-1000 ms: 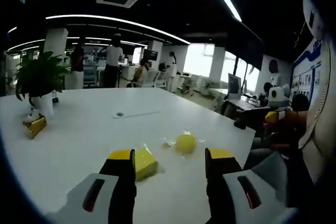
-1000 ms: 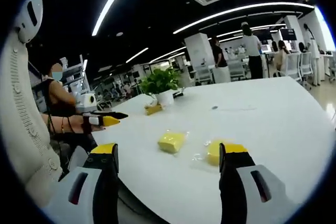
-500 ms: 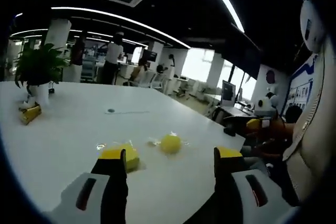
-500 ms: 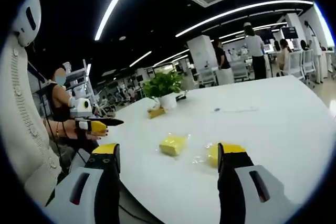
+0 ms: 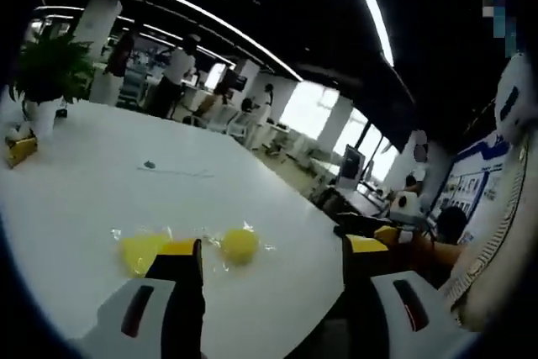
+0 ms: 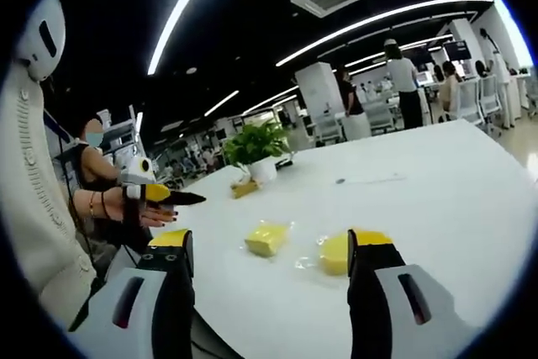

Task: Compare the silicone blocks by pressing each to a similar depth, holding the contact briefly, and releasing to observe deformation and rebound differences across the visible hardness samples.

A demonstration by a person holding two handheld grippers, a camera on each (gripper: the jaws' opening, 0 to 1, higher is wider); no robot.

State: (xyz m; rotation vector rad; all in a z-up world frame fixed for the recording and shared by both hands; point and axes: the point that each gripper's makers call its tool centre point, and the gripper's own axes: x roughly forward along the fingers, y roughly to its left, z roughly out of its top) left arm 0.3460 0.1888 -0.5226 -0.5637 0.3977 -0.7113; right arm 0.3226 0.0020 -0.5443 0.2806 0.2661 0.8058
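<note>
Unmoved since earlier frame: yellow square silicone block and yellow round silicone block, wrapped, on white desk. Left claw, right claw: parted, empty. Pressing not begun.

Two silicone blocks side by side on table, potted plant behind them

Lower frame: the right gripper, jaws spread apart above a white table. Between them lie a square yellow block and a round yellow block. A potted plant stands centre-left.
</note>
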